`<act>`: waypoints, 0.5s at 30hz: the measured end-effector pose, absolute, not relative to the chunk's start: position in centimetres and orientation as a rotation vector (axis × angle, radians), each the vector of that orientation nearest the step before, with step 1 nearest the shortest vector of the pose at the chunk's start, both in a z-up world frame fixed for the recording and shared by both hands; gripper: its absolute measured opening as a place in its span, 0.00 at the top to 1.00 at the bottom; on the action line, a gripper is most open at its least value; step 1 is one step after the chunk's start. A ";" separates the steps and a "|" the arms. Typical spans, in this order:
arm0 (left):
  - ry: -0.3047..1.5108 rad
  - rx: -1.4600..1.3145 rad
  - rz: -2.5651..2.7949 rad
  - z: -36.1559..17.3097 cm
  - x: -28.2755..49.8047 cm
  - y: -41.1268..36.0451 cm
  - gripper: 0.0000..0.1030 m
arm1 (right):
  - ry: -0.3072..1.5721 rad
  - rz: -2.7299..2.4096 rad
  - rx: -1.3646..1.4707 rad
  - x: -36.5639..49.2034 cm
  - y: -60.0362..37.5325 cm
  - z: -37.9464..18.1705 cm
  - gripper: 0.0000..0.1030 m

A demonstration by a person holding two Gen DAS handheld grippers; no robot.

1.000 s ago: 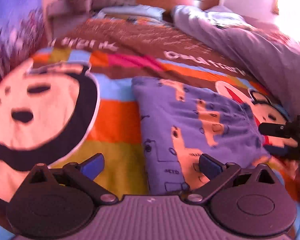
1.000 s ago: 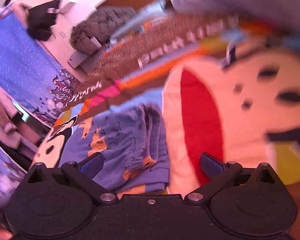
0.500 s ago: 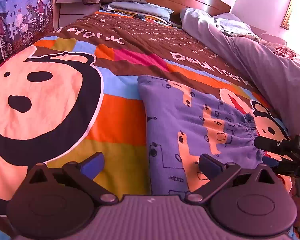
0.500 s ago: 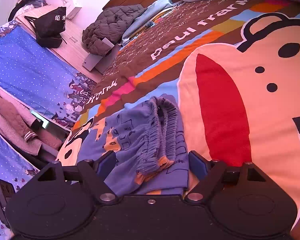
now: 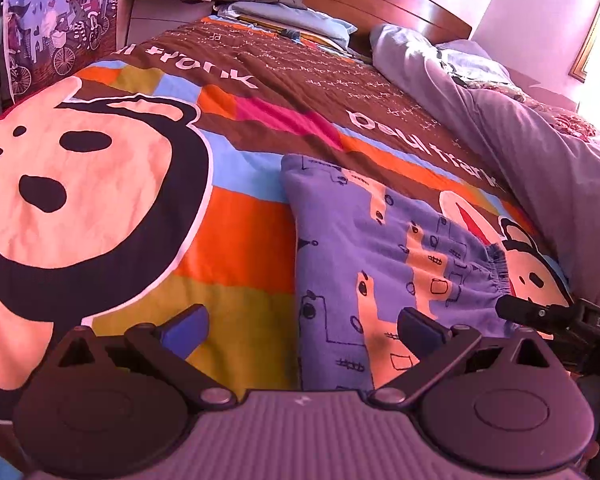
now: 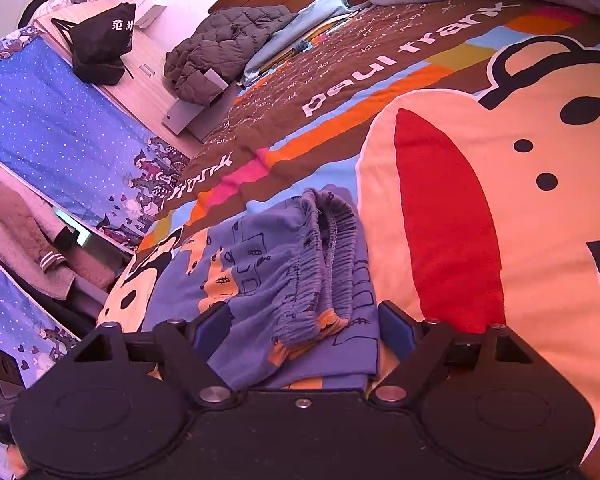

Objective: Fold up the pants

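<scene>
The blue pants (image 5: 384, 248) lie folded on the cartoon bedspread (image 5: 228, 232). The left gripper (image 5: 304, 330) is wide open, holding nothing, pants at 1 o'clock. The right gripper (image 6: 300, 330) is open around the waistband (image 6: 332, 248), at 12 o'clock.

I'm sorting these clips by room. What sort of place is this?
Most likely a home bedroom: the pants lie on a bed with a cartoon-print bedspread, a wooden headboard stands behind, and a quilted jacket is piled by the pillows.
</scene>
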State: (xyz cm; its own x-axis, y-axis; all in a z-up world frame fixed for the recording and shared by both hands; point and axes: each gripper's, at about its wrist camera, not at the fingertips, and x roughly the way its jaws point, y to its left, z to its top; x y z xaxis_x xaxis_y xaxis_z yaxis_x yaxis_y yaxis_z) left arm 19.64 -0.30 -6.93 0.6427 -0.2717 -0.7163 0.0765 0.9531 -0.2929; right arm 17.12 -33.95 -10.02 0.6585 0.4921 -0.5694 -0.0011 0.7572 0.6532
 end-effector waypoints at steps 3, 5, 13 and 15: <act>0.852 -0.244 -0.193 -6.9 19.7 -0.4 0.01 | 0.819 0.274 0.672 17.2 -34.1 -10.2 0.43; 0.847 -0.271 -0.177 -6.8 19.7 -0.5 0.05 | 0.825 0.263 0.684 17.2 -34.3 -10.4 0.49; 0.901 -0.334 -0.167 -7.0 20.8 -1.7 0.50 | 0.824 0.249 0.656 17.1 -33.9 -10.4 0.65; 0.914 -0.342 -0.182 -6.9 20.9 -2.0 0.61 | 0.810 0.241 0.614 17.0 -33.5 -10.0 0.68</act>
